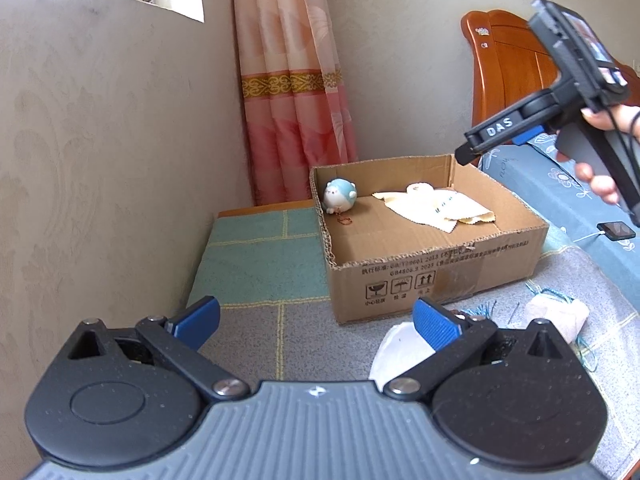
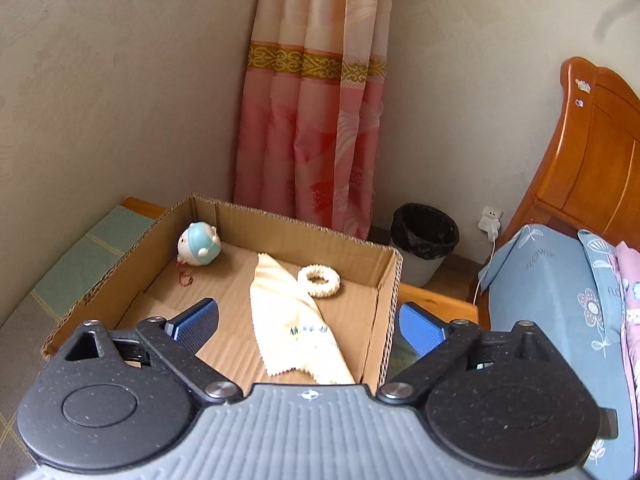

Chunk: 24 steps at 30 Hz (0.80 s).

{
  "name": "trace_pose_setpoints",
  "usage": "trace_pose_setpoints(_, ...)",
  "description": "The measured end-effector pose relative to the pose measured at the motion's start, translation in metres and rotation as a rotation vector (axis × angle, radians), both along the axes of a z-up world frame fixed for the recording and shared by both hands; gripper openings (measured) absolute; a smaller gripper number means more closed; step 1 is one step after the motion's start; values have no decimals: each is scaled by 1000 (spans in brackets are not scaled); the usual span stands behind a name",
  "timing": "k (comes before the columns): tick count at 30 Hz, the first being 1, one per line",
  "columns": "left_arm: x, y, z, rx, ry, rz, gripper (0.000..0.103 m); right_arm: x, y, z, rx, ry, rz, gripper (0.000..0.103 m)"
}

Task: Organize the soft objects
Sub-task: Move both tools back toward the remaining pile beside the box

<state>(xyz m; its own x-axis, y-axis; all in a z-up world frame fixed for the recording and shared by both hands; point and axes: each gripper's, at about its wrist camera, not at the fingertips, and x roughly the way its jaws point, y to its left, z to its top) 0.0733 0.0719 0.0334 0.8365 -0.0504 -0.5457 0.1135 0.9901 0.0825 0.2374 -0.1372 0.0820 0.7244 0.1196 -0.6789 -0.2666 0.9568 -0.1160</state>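
An open cardboard box (image 1: pixel 436 258) stands on a patterned mat. Inside it lie a round blue-and-white plush toy (image 1: pixel 339 196), a pale yellow cloth (image 1: pixel 436 210) and, in the right wrist view, a white fluffy ring (image 2: pixel 319 278). My right gripper (image 2: pixel 309 325) hangs open above the box (image 2: pixel 394 296). The yellow cloth (image 2: pixel 288 300) rests on the box floor below its spread fingers and the plush toy (image 2: pixel 199 244) sits in the far left corner. My left gripper (image 1: pixel 318 322) is open and empty in front of the box. A white soft item (image 1: pixel 394 350) lies under its right finger.
A pinkish bundle with teal threads (image 1: pixel 558 314) lies on the mat to the right. A hand holds the right gripper (image 1: pixel 492 146) above the box's far right corner. A bin (image 2: pixel 424 236), a blue pillow (image 2: pixel 552 300) and a wooden headboard (image 2: pixel 592 152) stand right; a wall closes the left.
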Motion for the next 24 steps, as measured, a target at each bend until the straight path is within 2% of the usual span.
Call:
trace_pose_setpoints(13,-9,-9,-4,13,27,-25,102,-62,-18,-23,38,61,-49,103)
trace_pose_setpoints(24,-11,-20,-12,24,63,-57,102,-91,-29,-74,45,212,-77,103)
